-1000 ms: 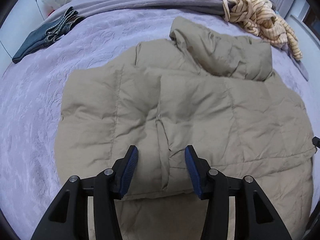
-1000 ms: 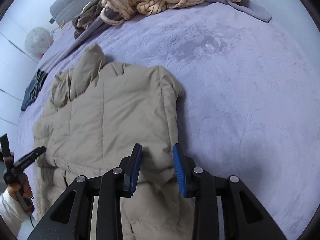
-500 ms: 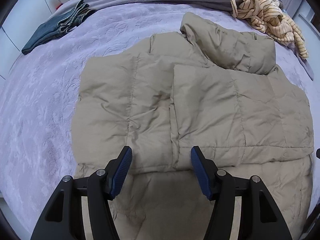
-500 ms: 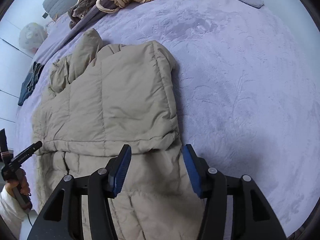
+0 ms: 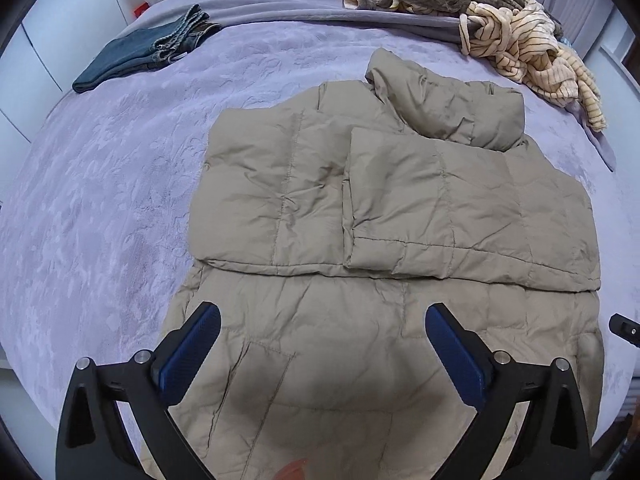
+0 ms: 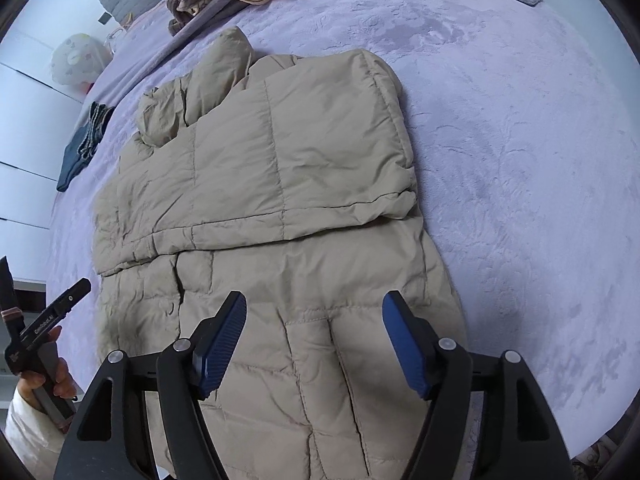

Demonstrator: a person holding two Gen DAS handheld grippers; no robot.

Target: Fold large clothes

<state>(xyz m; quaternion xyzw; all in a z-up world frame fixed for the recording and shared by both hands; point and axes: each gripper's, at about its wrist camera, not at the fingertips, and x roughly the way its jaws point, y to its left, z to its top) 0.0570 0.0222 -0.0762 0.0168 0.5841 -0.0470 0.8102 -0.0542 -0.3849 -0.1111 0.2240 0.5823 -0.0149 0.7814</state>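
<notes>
Left gripper (image 5: 322,346) spread wide, blue pads (image 5: 192,350) apart and holding nothing, hovering over the lower part of the jacket (image 5: 380,208); right gripper (image 6: 314,338) just as wide, empty too, above the same lower panel near its right edge; the tan padded jacket (image 6: 280,168) lies flat ahead of both, sleeves folded in across the chest, hood (image 5: 448,112) bunched at the far end, hem nearest the cameras; the person's left hand (image 6: 44,376) shows at the edge of the right view, gripping its tool; under it all a lilac bedspread (image 5: 100,184); folded jeans (image 5: 140,58) far left, well apart from the jacket; a heap of striped and brown clothes (image 5: 520,40) at the far right corner; white walls beyond.
</notes>
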